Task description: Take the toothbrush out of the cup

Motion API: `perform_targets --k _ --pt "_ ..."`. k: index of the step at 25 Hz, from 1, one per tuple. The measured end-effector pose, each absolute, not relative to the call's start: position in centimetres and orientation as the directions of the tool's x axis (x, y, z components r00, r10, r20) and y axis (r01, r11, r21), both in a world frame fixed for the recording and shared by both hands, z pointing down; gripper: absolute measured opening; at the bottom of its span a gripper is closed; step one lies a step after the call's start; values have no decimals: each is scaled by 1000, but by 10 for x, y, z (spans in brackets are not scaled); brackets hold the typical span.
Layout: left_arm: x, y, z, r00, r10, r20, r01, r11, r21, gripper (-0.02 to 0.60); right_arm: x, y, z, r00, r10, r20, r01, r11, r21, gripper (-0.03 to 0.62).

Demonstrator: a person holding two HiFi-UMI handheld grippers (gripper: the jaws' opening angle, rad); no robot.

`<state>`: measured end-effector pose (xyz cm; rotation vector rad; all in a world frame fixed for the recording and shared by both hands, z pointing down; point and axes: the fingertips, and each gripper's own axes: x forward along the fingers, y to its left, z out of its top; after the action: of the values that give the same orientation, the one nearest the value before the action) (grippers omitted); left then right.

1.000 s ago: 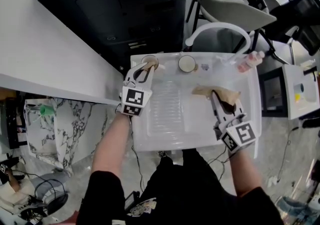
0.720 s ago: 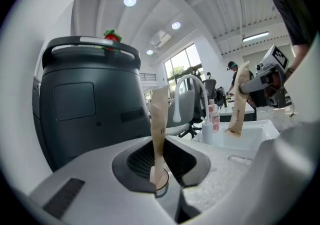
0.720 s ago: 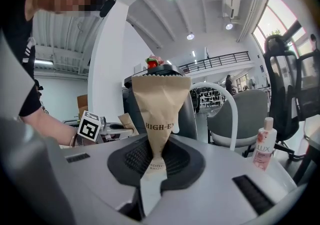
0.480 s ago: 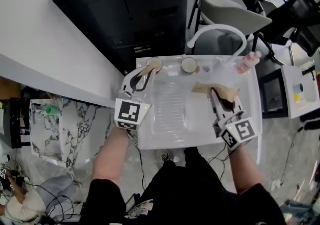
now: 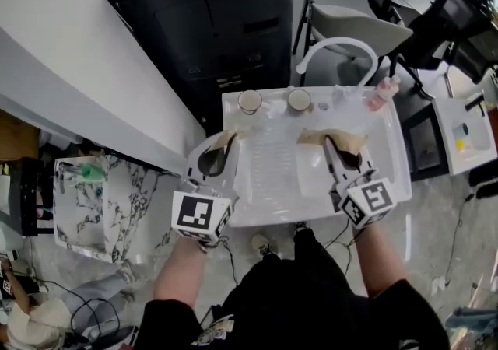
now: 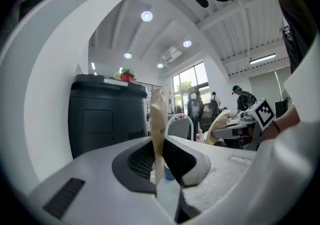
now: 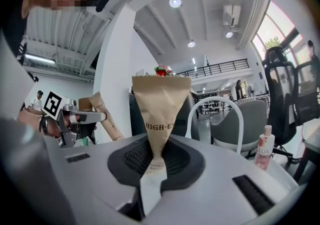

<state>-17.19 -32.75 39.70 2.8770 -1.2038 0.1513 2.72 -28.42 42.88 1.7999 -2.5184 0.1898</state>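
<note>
Both reach forward almost flat: the left gripper (image 5: pixel 227 141) pinches a brown paper packet (image 6: pixel 159 114) tight, and the right gripper (image 5: pixel 333 148) pinches a second packet (image 7: pixel 161 104) above the white tray (image 5: pixel 272 189).

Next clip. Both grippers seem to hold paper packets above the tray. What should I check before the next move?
1. Jaws of left gripper shut on left paper packet: ok.
2. Jaws of right gripper shut on right paper packet: ok.
3. Both packets clear of left cup and right cup: ok.
4. Cups upright on the tray, nothing sticking out: ok.
5. A toothbrush inside either packet: cannot tell.
6. The bottle upright, clear of the right gripper: ok.
</note>
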Motion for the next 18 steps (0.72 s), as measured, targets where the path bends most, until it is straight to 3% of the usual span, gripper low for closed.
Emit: perform_targets --k 13,18 --pt "-206 -251 404 728 -671 141 -678 -735 10 43 -1 -225 412 -273 -957 95 -961 269 -59 36" --pt "-202 -231 401 733 -672 105 -678 -735 27 43 6 -211 407 -268 -959 90 -963 264 -52 36"
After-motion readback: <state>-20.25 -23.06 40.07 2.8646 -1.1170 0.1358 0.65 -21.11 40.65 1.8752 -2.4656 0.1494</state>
